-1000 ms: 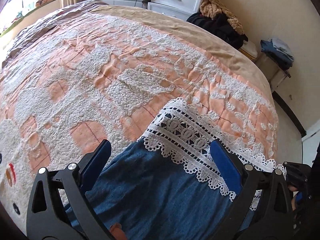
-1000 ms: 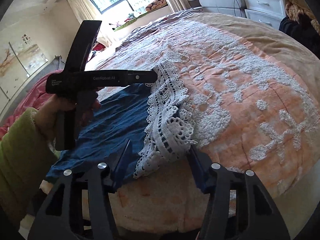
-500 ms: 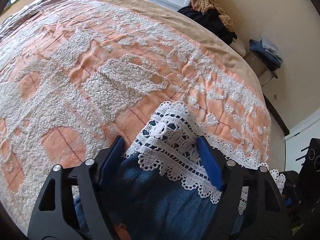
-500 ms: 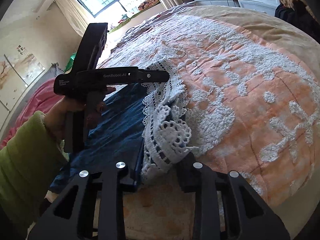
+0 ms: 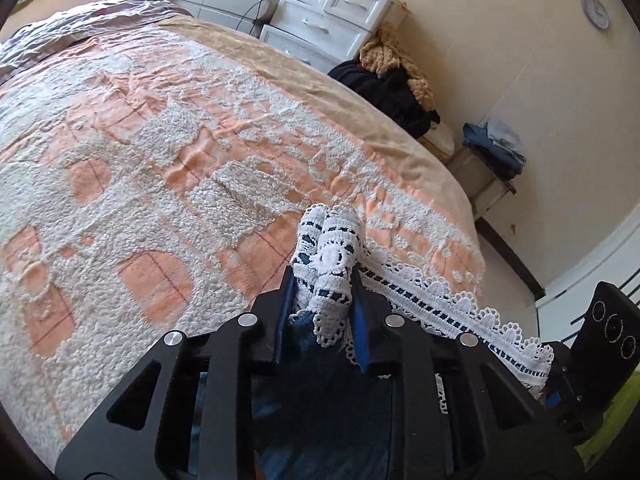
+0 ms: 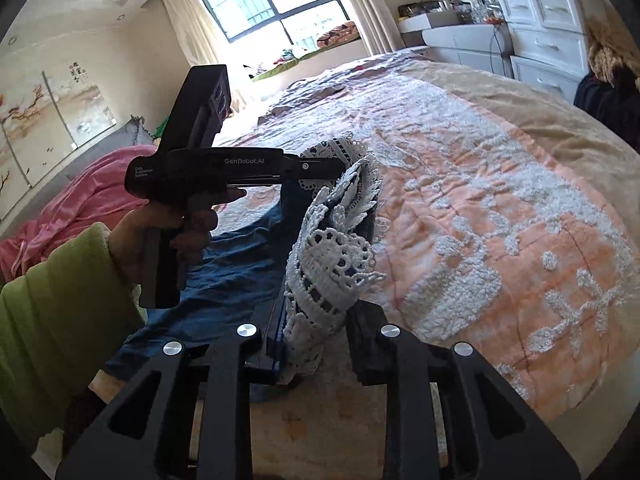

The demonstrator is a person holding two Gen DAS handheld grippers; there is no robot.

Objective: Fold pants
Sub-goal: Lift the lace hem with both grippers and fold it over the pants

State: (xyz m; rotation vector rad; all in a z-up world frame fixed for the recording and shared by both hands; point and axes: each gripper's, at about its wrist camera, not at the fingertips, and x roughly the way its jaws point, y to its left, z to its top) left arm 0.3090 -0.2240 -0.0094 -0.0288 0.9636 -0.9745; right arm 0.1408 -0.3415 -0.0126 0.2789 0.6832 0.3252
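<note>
The pants (image 6: pixel 224 280) lie at the near edge of the bed (image 6: pixel 500 184), blue cloth with a white lace hem (image 6: pixel 336 264) that runs across between the two hands. Both tongs have a corner of that hem. The left gripper (image 5: pixel 322 300) is closing, and the lace is bunched between its blue pads. The right gripper (image 6: pixel 316 336) is closing too, with a thick wad of lace pressed between its fingers.

From the hem, the blue body of the pants trails back toward the person's green sleeve (image 6: pixel 60 304), so the long axis runs from the hem toward the person. The open bedspread lies on the far side of the hem, away from the person.

Neither hand looks nearer: each holds one end of the hem. The fold probably calls for moving both ends together along that axis.
</note>
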